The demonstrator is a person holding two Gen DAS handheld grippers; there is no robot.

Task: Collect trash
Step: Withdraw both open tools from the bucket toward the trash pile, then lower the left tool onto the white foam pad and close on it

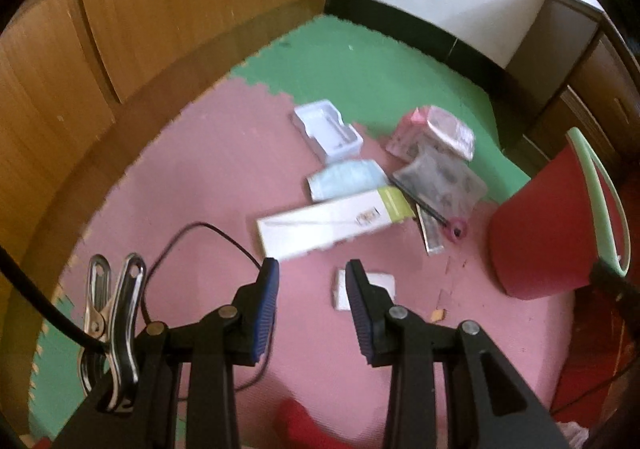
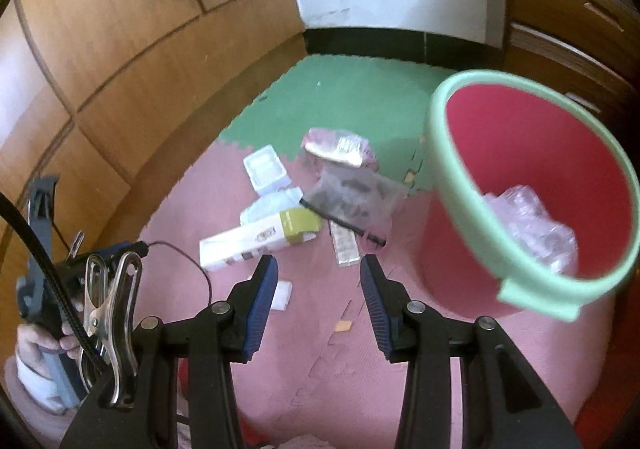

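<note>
Both grippers hang over a floor of pink and green foam mats (image 1: 224,169), each with its blue-padded jaws apart and nothing between them. The left gripper (image 1: 312,273) points down at a small white card (image 1: 380,289) lying flat on the pink mat, seen just past its right finger. Beyond the card the trash lies in a loose heap: a long white box with a green end (image 1: 336,223), a pale blue packet (image 1: 348,179) touching its far side, a white plastic tray (image 1: 328,129) farther back, and clear printed bags (image 1: 436,165) to the right, straddling the seam between pink and green. A pink-tipped stick (image 1: 456,229) lies beside the bags. The right gripper (image 2: 319,265) hangs nearer the red bucket with a pale green rim (image 2: 520,153), which stands on the mat right of the heap and holds crumpled clear plastic (image 2: 532,225). A person's hand (image 2: 44,337) grips the other tool's handle at the left edge.
</note>
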